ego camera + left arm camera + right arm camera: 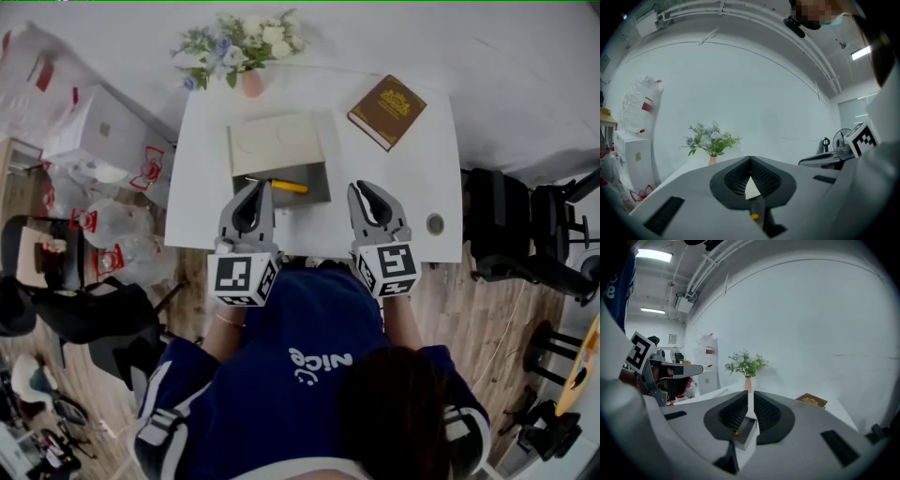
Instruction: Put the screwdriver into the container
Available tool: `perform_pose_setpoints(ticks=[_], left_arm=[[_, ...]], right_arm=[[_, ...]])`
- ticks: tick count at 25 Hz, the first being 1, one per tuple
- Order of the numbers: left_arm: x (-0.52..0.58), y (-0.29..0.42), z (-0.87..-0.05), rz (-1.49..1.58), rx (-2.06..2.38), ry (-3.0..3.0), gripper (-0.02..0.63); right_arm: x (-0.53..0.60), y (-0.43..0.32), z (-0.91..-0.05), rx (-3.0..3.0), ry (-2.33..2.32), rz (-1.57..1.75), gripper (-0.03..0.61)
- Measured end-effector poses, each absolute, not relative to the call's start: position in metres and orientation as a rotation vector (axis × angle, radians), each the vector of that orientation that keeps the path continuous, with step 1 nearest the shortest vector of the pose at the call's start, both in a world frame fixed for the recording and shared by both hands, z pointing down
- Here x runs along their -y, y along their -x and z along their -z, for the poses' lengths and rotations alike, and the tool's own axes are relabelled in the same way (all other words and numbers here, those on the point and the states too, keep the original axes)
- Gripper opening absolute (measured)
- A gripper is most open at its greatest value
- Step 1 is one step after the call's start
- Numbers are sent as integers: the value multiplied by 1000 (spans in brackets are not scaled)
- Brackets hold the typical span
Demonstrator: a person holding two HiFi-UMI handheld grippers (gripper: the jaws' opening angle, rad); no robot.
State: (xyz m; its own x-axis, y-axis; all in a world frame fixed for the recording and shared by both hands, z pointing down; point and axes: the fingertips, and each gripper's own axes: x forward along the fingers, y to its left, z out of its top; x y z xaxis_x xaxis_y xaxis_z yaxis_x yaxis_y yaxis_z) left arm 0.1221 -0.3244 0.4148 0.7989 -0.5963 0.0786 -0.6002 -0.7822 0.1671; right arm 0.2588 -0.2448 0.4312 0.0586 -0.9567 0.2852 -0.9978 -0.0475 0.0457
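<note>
You held your left gripper [262, 185] and right gripper [362, 186] side by side in front of your chest, the left at 9 o'clock of the right, not touching. In the head view both pointed roughly toward 12 o'clock, the left leaning a touch toward 1 o'clock and the right toward 11 o'clock, so their tips converged slightly. Your left jaws met at the tips with nothing between them. Your right jaws stood a narrow slit apart, gripping nothing. The left marker cube [245, 277] and right marker cube [387, 268] sat at each gripper's 6 o'clock end, and your left forearm [221, 336] and right forearm [405, 323] ran back toward 6 o'clock.
</note>
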Motion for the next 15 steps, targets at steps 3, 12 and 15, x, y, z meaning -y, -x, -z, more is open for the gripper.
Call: perform_pose_setpoints(ticks=[3,12,15], left_arm=[[324,-123,-415,-29,947,-2799,12],[324,-123,-418,-51,992,-2785,12],[324,-123,-419,-61,1004,-2782,12]], right_arm=[[245,-260,-432,2012,-2099,-277,27],[249,-272,-427,2000,-2143,-221,20],[252,-271,-430,2001,-2128,-216,21]])
